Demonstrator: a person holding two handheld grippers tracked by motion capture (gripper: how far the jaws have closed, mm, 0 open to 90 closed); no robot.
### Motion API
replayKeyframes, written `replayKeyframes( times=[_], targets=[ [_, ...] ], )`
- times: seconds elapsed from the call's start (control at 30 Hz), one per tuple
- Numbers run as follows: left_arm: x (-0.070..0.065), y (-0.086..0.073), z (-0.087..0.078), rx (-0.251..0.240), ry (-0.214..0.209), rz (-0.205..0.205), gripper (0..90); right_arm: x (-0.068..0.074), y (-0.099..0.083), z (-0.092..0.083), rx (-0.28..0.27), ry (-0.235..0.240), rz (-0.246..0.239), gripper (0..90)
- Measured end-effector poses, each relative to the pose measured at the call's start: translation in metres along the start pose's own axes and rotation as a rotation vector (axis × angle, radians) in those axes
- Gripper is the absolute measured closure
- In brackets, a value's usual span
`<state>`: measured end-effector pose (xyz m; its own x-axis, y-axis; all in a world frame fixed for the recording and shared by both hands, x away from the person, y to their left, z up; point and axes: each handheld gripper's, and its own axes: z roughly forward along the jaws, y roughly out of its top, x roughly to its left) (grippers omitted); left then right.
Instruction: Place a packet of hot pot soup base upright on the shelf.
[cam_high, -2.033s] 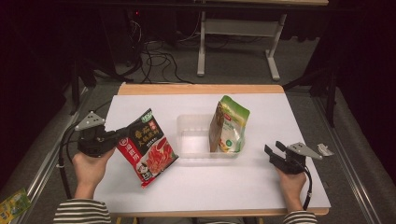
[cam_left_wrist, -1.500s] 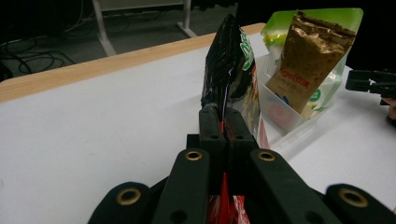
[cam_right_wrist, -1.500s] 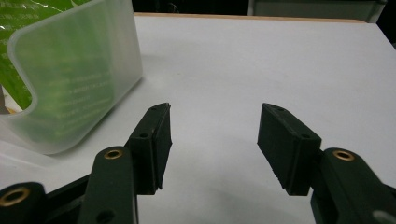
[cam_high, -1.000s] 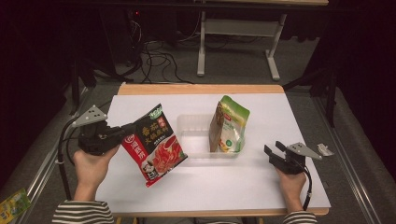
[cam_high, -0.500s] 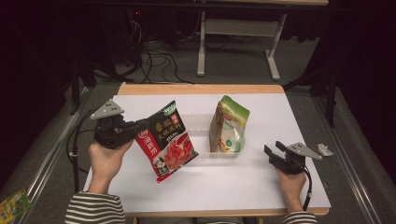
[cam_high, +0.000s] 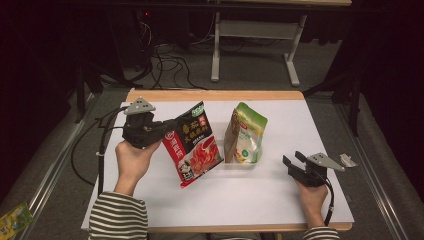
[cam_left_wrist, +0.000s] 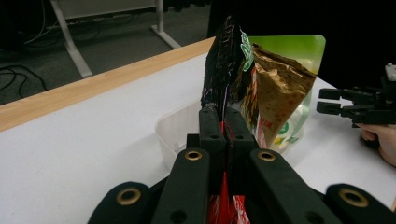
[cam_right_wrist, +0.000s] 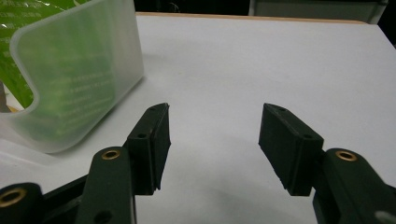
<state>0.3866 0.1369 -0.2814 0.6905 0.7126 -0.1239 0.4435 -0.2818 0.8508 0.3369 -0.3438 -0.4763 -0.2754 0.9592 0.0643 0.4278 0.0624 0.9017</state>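
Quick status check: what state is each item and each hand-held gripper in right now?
Left hand-held gripper: shut on the red packet's edge.
Red packet: sealed, held off the table, tilted, beside the tub.
Green pouch: upright in the tub, leaning.
Tub: lidless, on the table, holding the green pouch.
Right hand-held gripper: open, nothing between the jaws, low over the table.

The near half of the bench (cam_high: 240, 200) lies bare between the two hands, so a claw can pass there. In the middle, the clear tray (cam_high: 235, 164) with the upright green pouch (cam_high: 246, 132) blocks the way, and the red packet (cam_high: 192, 145) hangs just beside it.
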Motion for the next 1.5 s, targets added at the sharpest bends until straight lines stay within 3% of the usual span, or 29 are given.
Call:
replayKeyframes(
  times=[0.67, 1.07, 1.5],
  targets=[
    [-0.001, 0.016, 0.034, 0.031, 0.102, -0.021, 88.7, 0.0, 0.0, 0.0, 0.001, 0.003, -0.003, 43.3],
    [-0.002, 0.031, 0.059, 0.037, 0.123, -0.012, 88.9, 0.0, 0.0, 0.001, 0.005, 0.005, 0.004, 43.3],
    [0.004, 0.037, 0.071, -0.004, 0.141, -0.026, 89.1, -0.001, 0.0, 0.0, 0.0, 0.006, -0.004, 43.2]
  ],
)
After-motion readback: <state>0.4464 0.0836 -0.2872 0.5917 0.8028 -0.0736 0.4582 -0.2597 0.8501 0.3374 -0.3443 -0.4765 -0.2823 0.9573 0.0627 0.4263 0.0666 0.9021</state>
